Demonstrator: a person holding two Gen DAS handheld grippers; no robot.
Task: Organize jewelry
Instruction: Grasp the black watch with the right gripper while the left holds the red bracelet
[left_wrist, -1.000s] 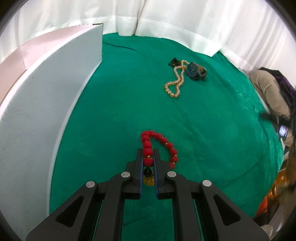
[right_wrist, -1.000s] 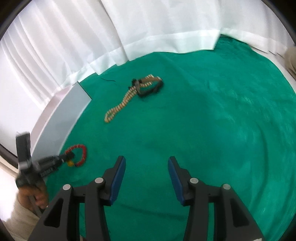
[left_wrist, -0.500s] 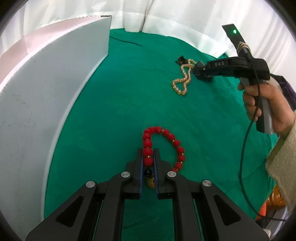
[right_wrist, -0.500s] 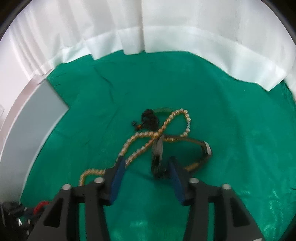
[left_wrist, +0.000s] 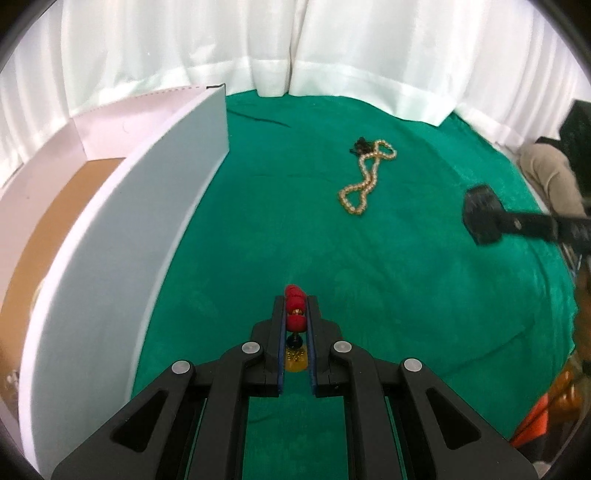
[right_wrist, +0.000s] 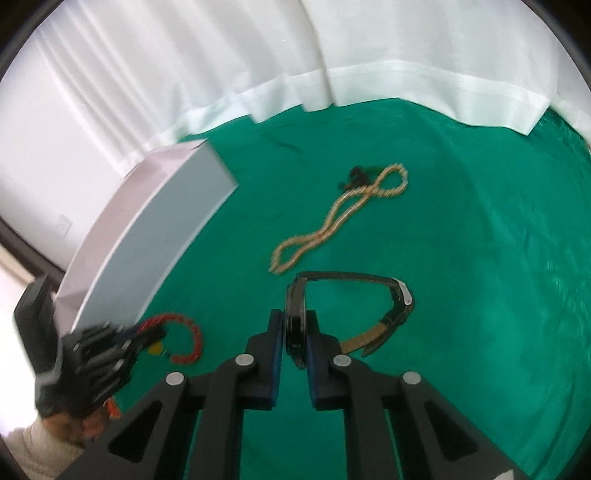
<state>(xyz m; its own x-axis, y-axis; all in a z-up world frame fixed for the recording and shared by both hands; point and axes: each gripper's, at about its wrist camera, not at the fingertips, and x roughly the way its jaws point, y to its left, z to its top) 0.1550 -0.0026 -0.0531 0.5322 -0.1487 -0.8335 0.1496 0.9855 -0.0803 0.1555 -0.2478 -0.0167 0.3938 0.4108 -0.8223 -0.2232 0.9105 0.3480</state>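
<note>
The right tool (right_wrist: 294, 332) has just clenched on the watch (right_wrist: 295, 325) and lifted it off the pearl necklace (right_wrist: 332, 221) ahead, while the left tool (left_wrist: 294, 314) keeps gripping the red bracelet (left_wrist: 294, 301), raised beside the box (left_wrist: 122, 236) to its left, so both seem ready for boxing.

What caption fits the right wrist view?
Right gripper clamps a watch above green cloth, pearl necklace behind.

A green cloth (left_wrist: 388, 266) covers the desk — white curtains (left_wrist: 332, 48) hang along its far edge, hems touching the cloth, and something orange (left_wrist: 532, 424) sits at the lower right.
</note>
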